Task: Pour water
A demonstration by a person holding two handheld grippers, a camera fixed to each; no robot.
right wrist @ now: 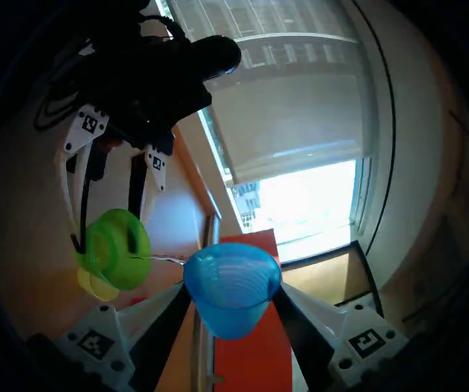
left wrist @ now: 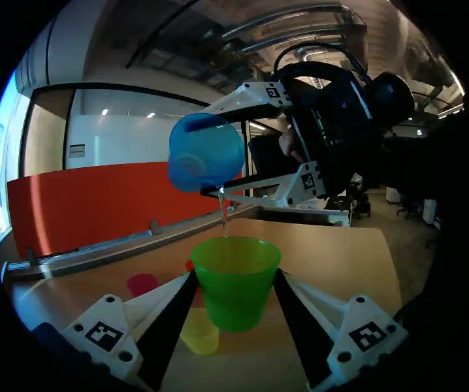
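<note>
Left claw: the left claw [left wrist: 236, 277] is closed snug on the green cup [left wrist: 236, 287], one finger on each side. It holds the cup upright.
Right claw: the right claw [right wrist: 232, 287] is closed the same way on the blue cup [right wrist: 231, 304].
Blue cup: it is tipped just above the green cup.
Water: a thin stream [left wrist: 223, 215] falls into the green cup, close to its far rim.
Risk: if either cup drifts a little, I think the stream will miss and wet the table [left wrist: 339, 255] under the green cup. Tipping too fast could make it splash out.
Left gripper view: it shows where the stream lands. It also shows a pink cup [left wrist: 142, 284] and a yellow cup [left wrist: 200, 332] beside the green cup.
Right gripper view: it looks into the blue cup's mouth. I cannot tell how much water is left.
</note>
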